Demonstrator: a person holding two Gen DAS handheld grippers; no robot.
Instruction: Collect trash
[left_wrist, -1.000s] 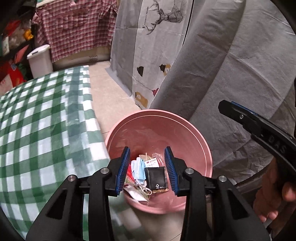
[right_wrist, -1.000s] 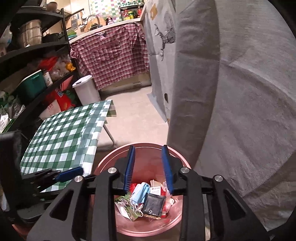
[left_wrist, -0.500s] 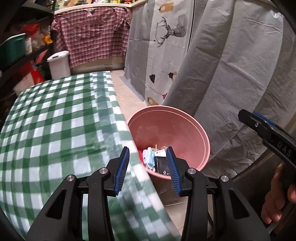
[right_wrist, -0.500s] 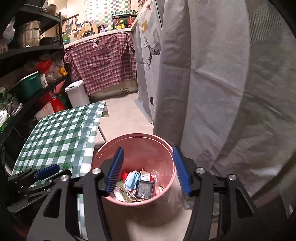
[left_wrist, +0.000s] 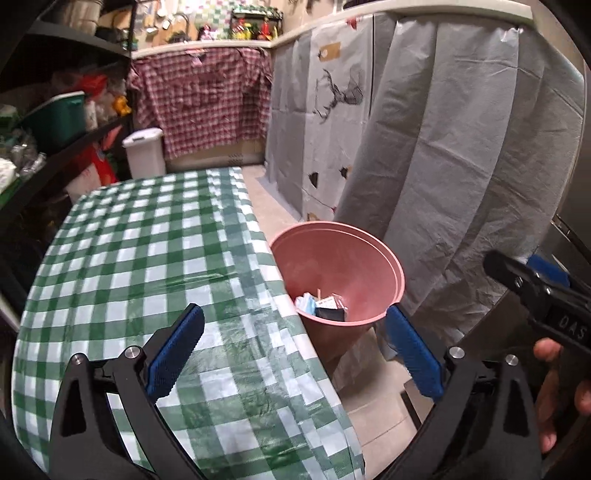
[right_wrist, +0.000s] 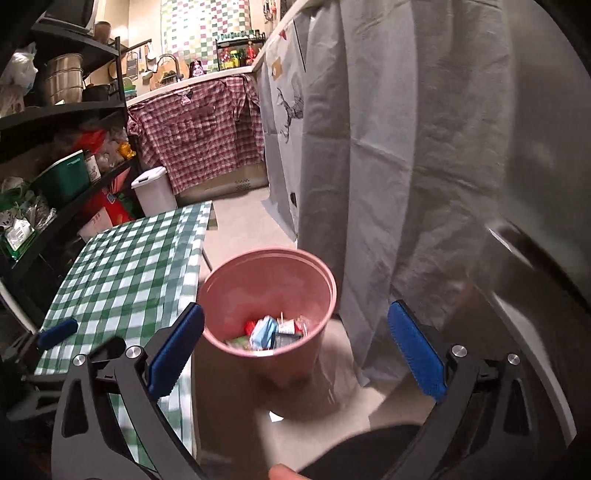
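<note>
Two grippers stand with their jaws spread wide, and nothing lies between the blue pads of either one; both have just been opening. The left gripper (left_wrist: 293, 347) hangs over the near end of the surface (left_wrist: 147, 266), which wears a green and white checked cloth, and its right pad reaches past the cloth's edge toward the pink bin (left_wrist: 338, 269). The right gripper (right_wrist: 295, 347) hangs just in front of the bin, with the bin's rim showing between its open jaws. The bin stands on the floor, touching or just beside the side edge of the surface, with a grey curtain (left_wrist: 461, 147) on its far side. Trash (right_wrist: 271, 330) lies in the bottom of the bin: a blue face mask, a small black packet, some red and white wrappers. No trash shows on the cloth beside the bin. A hand (left_wrist: 557, 387) grips the handle of the right gripper at the right edge of the left wrist view. Beyond the far end of the surface from the bin, a white lidded pail (left_wrist: 144, 151) stands on the floor
</note>
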